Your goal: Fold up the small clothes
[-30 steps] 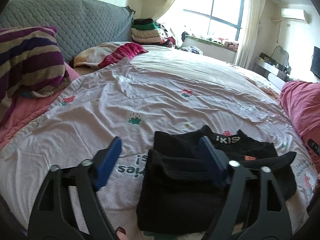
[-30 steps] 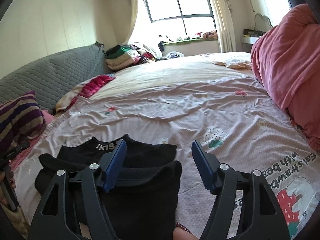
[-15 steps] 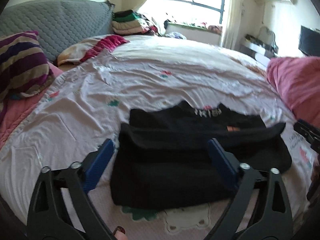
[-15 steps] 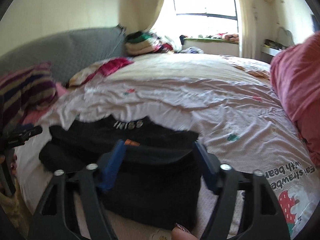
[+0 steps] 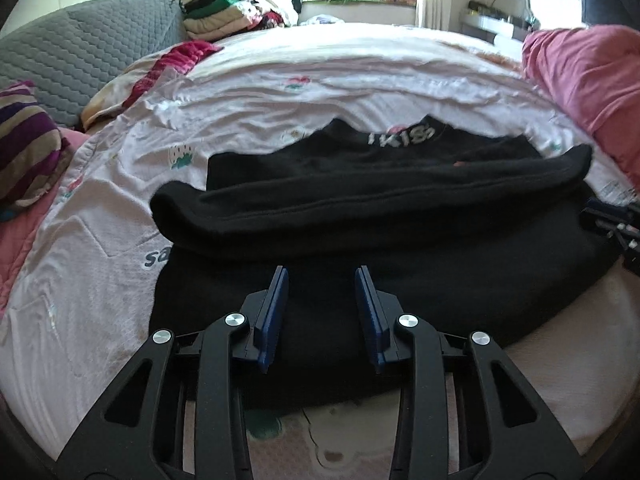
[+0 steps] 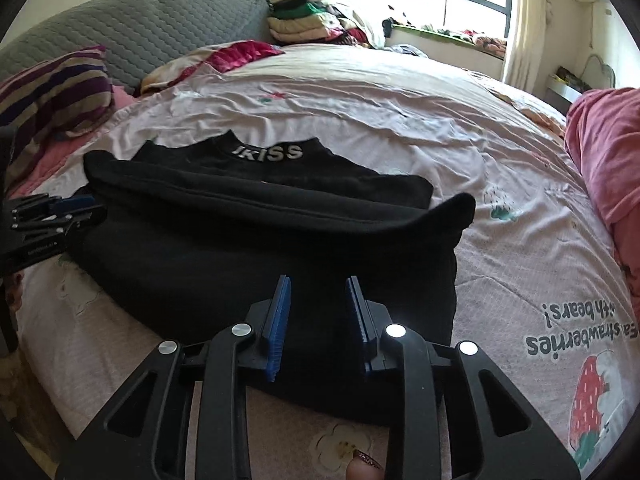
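A black sweater (image 5: 360, 232) (image 6: 260, 248) lies flat on the pale printed quilt (image 5: 100, 280), collar with white lettering (image 6: 276, 152) at the far side and a sleeve (image 5: 360, 196) folded across its body. My left gripper (image 5: 322, 276) hovers low over the near hem on the sweater's left half. Its jaws are closing, a gap still shows, and flat black cloth lies under and between the blue pads (image 5: 276, 304). My right gripper (image 6: 318, 280) stands the same way over the right half of the hem, jaws closing, cloth between them. Each gripper shows at the other view's edge.
A striped pillow (image 5: 24, 148) and grey quilted headboard (image 5: 80, 56) are at the left. A pink blanket heap (image 5: 592, 88) rises at the right. Folded clothes (image 6: 304, 20) are stacked by the window. The near bed edge lies just below the hem. A person's fingertip (image 6: 362, 468) shows.
Both grippers dropped toward the sweater and moved in over its near hem. Their jaws went from wide apart to a narrow gap. The sweater has not shifted.
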`<state>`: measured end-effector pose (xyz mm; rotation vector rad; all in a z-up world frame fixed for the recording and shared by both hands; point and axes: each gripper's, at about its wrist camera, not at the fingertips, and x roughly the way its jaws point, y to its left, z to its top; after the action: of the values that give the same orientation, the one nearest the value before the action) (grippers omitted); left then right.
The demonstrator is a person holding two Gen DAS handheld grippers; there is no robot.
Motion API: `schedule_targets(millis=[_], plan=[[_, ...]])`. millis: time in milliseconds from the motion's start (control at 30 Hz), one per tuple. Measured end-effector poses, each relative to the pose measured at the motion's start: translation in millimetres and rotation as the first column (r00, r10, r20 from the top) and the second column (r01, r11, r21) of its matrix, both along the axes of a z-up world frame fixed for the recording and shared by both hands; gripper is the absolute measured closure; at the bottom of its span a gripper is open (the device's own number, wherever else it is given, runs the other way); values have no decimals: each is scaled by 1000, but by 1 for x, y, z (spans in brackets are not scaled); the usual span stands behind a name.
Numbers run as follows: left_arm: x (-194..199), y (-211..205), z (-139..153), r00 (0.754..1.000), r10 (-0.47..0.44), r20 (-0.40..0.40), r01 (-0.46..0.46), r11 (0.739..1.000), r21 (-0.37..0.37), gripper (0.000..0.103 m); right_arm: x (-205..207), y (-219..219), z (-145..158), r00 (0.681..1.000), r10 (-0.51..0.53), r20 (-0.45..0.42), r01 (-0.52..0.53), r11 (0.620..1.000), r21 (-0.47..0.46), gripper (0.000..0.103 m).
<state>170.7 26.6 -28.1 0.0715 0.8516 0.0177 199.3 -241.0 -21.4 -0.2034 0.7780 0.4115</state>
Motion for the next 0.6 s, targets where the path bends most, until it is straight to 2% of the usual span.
schedule_targets(millis=[100, 300, 400, 600], plan=[[8, 2, -5, 1000, -1, 3, 0, 1000, 16, 76, 15, -1, -9, 999, -29, -19, 29, 999, -19, 76], [24, 6, 3, 1000, 10, 21, -10, 1000, 6, 69, 45, -6, -11, 996, -68, -49, 70, 997, 32, 76], [37, 12, 2, 1000, 23, 12, -23, 1000, -8, 65, 59, -6, -11, 995, -89, -52, 91, 995, 40, 77], [66, 28, -3, 998, 64, -17, -64, 998, -22, 65, 86, -12, -11, 989, -129, -78, 136, 986, 92, 78]])
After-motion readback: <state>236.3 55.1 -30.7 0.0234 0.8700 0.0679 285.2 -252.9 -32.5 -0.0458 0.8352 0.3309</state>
